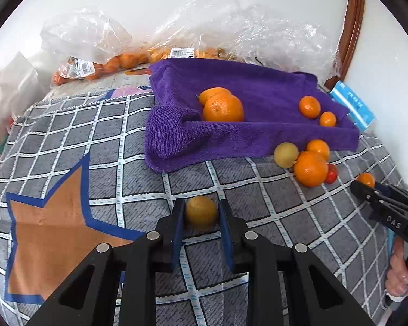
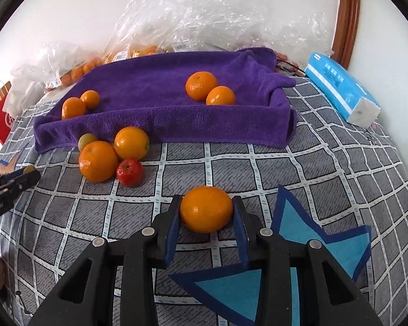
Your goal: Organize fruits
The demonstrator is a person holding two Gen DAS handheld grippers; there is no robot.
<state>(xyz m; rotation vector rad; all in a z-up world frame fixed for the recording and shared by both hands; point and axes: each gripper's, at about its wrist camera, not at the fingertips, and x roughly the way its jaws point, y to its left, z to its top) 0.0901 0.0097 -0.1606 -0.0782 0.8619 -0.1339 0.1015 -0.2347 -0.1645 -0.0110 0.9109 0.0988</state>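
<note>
The left gripper (image 1: 201, 212) clamps a yellow fruit (image 1: 201, 213) and the right gripper (image 2: 206, 209) an orange (image 2: 206, 209) (both over the checked cloth (image 2: 285, 163)).

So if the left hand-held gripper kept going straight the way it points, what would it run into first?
The left hand-held gripper, already around a yellowish fruit, would probably meet the front fold of the purple towel next; depth is unclear.

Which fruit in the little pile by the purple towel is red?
The small red fruit at the pile's front, touching the big orange. The others there are orange or yellowish; only this one is red and shiny.
</note>
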